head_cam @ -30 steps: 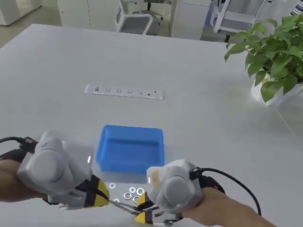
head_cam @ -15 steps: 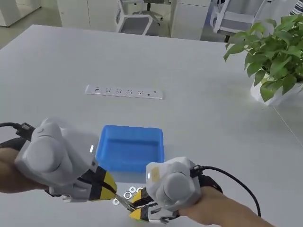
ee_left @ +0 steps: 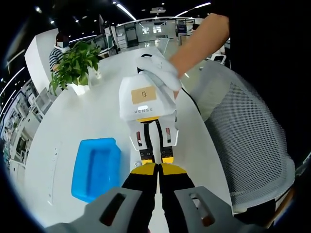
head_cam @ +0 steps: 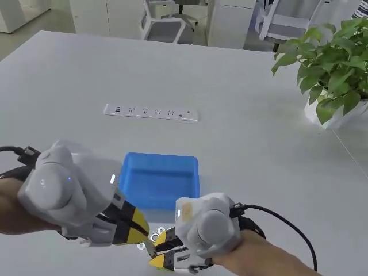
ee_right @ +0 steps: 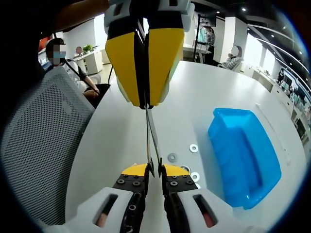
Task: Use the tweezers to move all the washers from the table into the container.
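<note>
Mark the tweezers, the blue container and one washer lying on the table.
tweezers [ee_right: 150, 131], right gripper view, on the thin metal arms about midway along.
blue container [head_cam: 154, 199], head view, on its near outer wall.
washer [ee_right: 192, 148], right gripper view, on the ring of the one nearest the container.

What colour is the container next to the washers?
The container is plain blue; the head view shows it best.
</note>
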`<action>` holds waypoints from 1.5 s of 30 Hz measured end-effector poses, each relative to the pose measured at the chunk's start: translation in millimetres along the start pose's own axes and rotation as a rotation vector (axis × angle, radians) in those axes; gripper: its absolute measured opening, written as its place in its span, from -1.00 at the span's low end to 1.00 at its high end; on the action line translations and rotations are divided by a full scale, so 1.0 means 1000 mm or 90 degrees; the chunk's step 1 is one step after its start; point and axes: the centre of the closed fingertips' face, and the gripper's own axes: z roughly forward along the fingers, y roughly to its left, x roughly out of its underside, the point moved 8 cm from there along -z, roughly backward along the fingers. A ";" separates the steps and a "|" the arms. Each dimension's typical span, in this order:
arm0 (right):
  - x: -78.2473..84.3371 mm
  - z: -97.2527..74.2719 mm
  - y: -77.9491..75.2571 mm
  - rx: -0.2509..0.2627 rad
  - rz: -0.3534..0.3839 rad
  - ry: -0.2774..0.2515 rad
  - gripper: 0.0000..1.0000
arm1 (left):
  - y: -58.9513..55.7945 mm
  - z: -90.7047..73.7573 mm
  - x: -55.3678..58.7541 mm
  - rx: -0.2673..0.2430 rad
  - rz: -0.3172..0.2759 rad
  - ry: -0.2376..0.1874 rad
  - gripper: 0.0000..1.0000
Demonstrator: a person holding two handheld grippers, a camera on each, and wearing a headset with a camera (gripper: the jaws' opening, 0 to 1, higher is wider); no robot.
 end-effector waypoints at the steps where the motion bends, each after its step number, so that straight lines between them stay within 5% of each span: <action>1: 0.000 0.001 0.000 0.000 0.002 -0.001 -0.74 | 0.000 0.000 0.000 0.001 0.000 -0.001 -0.91; 31: 0.004 0.002 0.003 0.003 0.006 -0.012 -0.77 | 0.000 0.013 0.001 0.014 -0.012 -0.056 -0.89; 45: 0.004 0.000 0.004 0.004 -0.004 0.002 -0.62 | -0.001 0.010 0.003 0.015 -0.009 -0.052 -0.90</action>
